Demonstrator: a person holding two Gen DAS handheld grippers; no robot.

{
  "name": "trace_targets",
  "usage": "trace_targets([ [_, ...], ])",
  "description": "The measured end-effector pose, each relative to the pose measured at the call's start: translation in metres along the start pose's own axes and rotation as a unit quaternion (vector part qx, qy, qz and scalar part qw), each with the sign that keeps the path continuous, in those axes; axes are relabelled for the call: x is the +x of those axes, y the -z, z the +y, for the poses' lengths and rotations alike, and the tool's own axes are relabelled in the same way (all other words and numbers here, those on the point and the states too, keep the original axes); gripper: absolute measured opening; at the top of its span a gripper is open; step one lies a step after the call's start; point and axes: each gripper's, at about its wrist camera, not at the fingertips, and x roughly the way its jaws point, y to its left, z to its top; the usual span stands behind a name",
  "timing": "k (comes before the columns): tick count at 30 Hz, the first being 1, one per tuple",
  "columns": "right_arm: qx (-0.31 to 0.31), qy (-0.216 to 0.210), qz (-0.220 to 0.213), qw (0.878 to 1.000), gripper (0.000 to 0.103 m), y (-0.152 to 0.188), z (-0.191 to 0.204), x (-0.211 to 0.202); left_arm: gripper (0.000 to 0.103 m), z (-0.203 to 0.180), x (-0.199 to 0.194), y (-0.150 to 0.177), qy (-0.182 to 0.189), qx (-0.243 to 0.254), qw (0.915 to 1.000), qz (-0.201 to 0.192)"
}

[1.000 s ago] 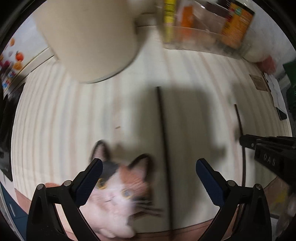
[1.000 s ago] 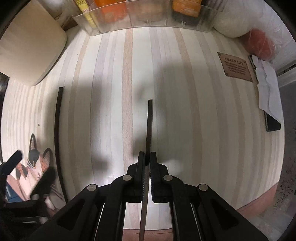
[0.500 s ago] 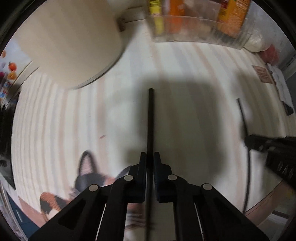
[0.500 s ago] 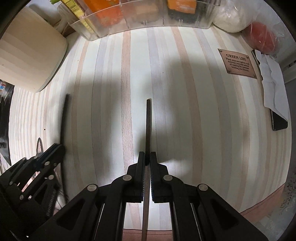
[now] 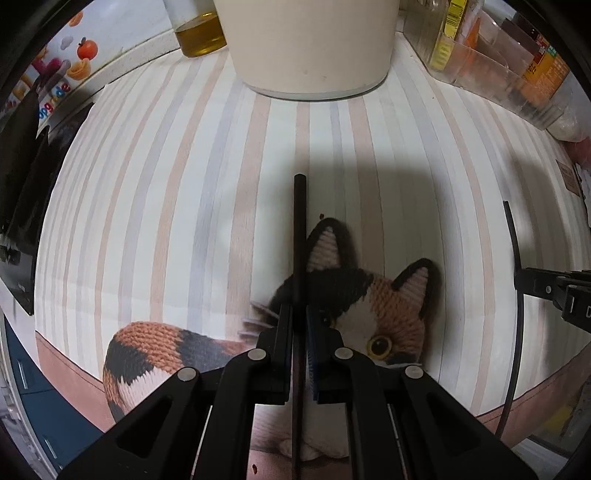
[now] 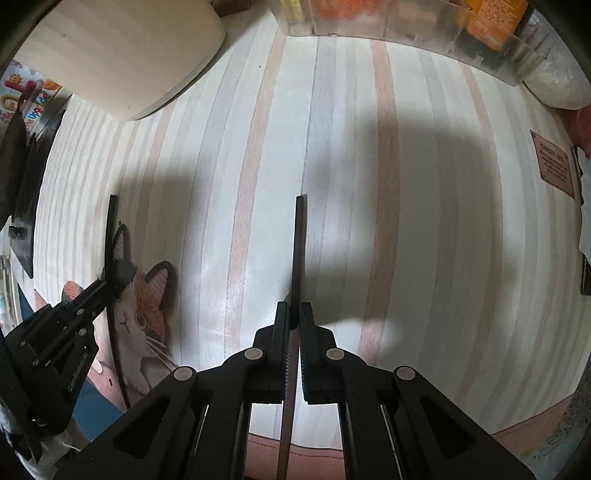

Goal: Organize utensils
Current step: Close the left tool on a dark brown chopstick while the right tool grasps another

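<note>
Now left gripper (image 5: 299, 321) clamps black chopstick (image 5: 298, 236), right gripper (image 6: 292, 317) clamps brown chopstick (image 6: 298, 243) (2 held level)

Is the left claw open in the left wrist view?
No, the left claw is shut on a black chopstick that runs forward between its fingers.

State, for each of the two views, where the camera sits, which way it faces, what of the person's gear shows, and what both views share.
Left wrist: behind the left tool, facing the cream container; it clamps a black chopstick.
Right wrist: behind the right tool, facing the clear organizer; it clamps a brown chopstick.
Shared: the striped mat, cat picture, container, and each other's tool at the edge.
</note>
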Motion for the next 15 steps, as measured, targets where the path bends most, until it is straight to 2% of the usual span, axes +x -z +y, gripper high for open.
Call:
trace_targets([
  [7,-0.008,0.029,0.008,1.0,0.004,-0.015,0.009,0.004,0.005,-0.005,0.0,0.004,0.002,0.006,1.0,-0.001],
  [9,-0.006,0.035,0.008,0.999,0.004,-0.004,0.021,-0.002,0.005,-0.004,-0.001,0.007,0.003,0.005,1.0,-0.001],
  [15,0.003,0.049,0.007,0.999,0.004,-0.005,0.046,0.002,0.005,-0.005,0.002,-0.001,0.002,0.013,0.9999,-0.005],
])
